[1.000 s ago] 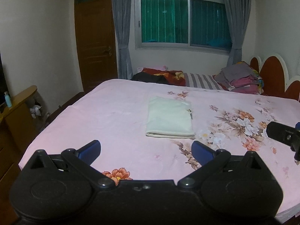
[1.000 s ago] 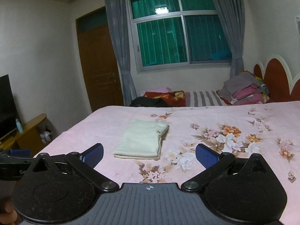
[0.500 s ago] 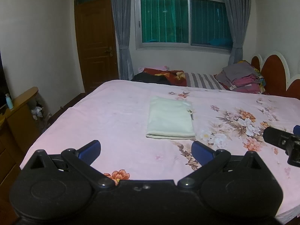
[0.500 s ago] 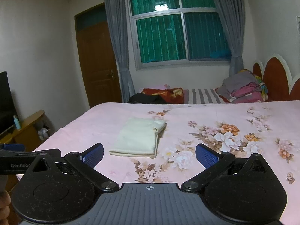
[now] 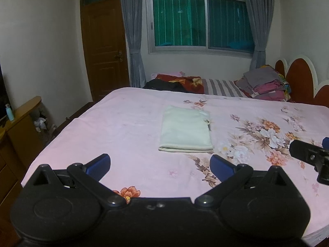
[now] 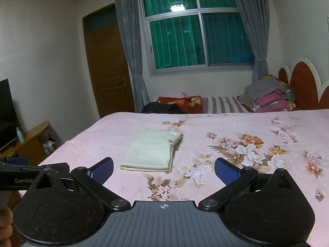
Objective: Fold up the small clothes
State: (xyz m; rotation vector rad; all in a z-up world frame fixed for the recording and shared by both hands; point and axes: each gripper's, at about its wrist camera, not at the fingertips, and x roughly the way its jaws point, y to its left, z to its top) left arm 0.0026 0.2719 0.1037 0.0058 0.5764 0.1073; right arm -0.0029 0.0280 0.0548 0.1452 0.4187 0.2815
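A pale cream garment (image 5: 186, 129) lies folded into a neat rectangle in the middle of the pink floral bed (image 5: 123, 123); it also shows in the right wrist view (image 6: 152, 150). My left gripper (image 5: 160, 163) is open and empty, held above the near edge of the bed, short of the garment. My right gripper (image 6: 164, 167) is open and empty, also short of the garment and a little to its right. Part of the right gripper (image 5: 308, 154) shows at the right edge of the left wrist view.
A pile of folded clothes (image 5: 265, 82) sits by the red headboard (image 5: 298, 78) at the far right. Dark and red bedding (image 5: 174, 82) lies along the far side. A wooden cabinet (image 5: 18, 123) with a small bottle stands left of the bed.
Both grippers have drawn back slightly and risen a little; the folded garment has not moved. Both stay open.
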